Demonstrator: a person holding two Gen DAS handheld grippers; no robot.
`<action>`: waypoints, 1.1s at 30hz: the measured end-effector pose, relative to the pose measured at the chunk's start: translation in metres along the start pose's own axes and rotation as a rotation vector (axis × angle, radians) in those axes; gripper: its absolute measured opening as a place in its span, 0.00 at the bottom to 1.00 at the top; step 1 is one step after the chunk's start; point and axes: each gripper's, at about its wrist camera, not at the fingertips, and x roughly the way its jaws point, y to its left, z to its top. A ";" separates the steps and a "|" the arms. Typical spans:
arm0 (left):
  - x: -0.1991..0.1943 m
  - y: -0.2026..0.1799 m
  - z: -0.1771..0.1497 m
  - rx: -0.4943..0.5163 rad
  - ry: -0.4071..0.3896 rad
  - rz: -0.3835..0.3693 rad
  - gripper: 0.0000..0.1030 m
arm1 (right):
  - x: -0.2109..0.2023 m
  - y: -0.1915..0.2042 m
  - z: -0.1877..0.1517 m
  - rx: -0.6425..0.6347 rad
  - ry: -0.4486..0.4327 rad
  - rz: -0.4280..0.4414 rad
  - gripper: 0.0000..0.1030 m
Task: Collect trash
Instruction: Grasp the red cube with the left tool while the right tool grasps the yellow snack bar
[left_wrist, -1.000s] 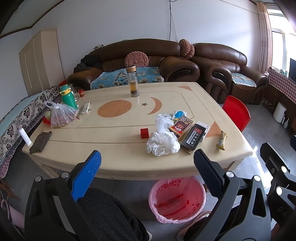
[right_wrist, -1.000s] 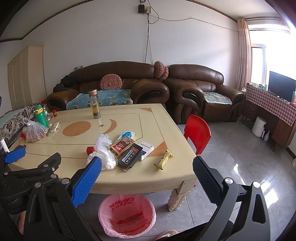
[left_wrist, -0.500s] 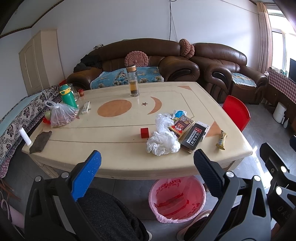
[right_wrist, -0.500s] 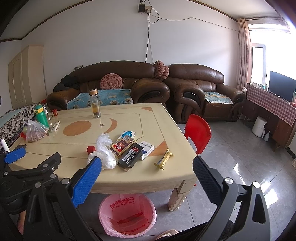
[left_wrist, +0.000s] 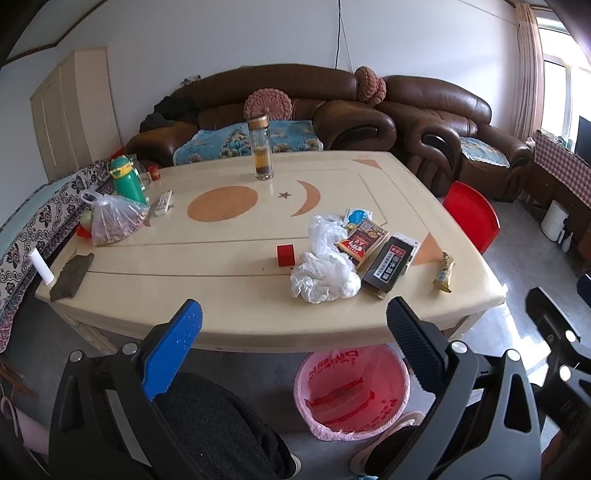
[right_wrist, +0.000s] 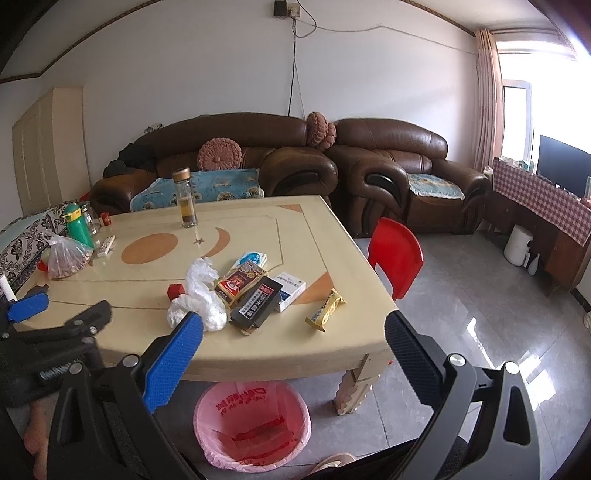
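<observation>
A crumpled white plastic bag (left_wrist: 324, 266) (right_wrist: 201, 295) lies near the front of the beige table (left_wrist: 192, 273) (right_wrist: 295, 236). Beside it are a red-brown packet (left_wrist: 362, 240) (right_wrist: 240, 281), a black box (left_wrist: 388, 266) (right_wrist: 256, 307), a white-blue box (right_wrist: 291, 291), a blue-white packet (left_wrist: 358, 216) (right_wrist: 253, 258), a yellow snack wrapper (left_wrist: 444, 271) (right_wrist: 325, 309) and a small red cube (left_wrist: 285, 254) (right_wrist: 175, 291). A bin with a pink liner (left_wrist: 352, 387) (right_wrist: 253, 424) stands on the floor under the table's front edge. My left gripper (left_wrist: 293, 317) and right gripper (right_wrist: 293, 332) hang open before the table, holding nothing.
Farther back on the table are a glass tea bottle (left_wrist: 261, 147), a green flask (left_wrist: 125, 179), a clear bag of food (left_wrist: 114, 221), a remote (left_wrist: 163, 202) and a dark cloth (left_wrist: 72, 277). A red plastic chair (right_wrist: 397, 254) stands at the right. Brown sofas (right_wrist: 369, 162) line the wall.
Both views have shifted very slightly; the table looks a touch closer. Nothing on the table has moved, and both grippers stay open.
</observation>
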 end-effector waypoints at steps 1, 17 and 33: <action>0.006 0.003 0.001 -0.004 0.008 0.002 0.95 | 0.004 -0.002 0.000 0.002 0.006 0.000 0.94; 0.127 0.023 0.032 -0.051 0.183 -0.020 0.95 | 0.109 -0.041 0.004 -0.007 0.057 -0.039 0.94; 0.266 0.041 0.049 -0.132 0.350 -0.012 0.95 | 0.231 -0.041 -0.016 0.010 0.153 -0.042 0.94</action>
